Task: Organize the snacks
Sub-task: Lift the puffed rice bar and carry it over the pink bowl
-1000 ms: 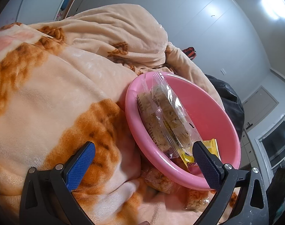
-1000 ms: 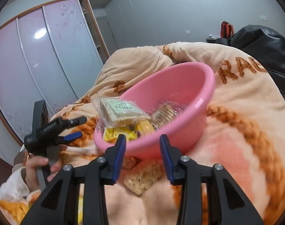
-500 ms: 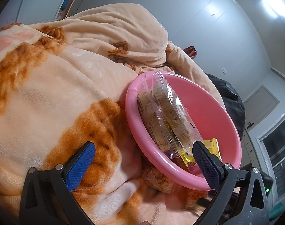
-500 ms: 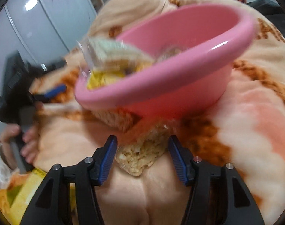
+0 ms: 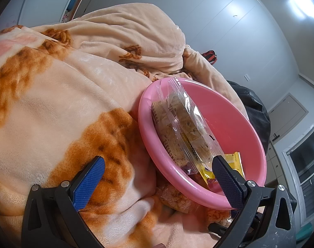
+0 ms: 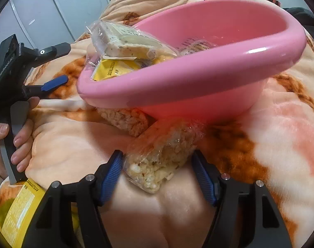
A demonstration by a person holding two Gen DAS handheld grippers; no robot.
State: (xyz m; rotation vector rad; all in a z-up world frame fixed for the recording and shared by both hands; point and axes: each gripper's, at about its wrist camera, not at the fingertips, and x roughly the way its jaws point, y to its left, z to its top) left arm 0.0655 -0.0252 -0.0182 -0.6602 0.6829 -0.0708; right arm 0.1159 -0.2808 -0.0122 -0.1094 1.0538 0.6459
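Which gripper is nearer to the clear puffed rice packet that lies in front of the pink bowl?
Right. The right gripper has its open jaws on either side of the puffed rice packet. The left gripper is off beside the pink bowl.

Clear-wrapped rice cracker (image 6: 157, 157) lies on blanket beside tilted pink bowl (image 6: 198, 78)

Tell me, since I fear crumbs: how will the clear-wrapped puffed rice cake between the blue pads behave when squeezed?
The rice cake looks airy, so probably light and crumbly. Its loose crinkled wrapper may slip. The right hand-held gripper should likely close gently.
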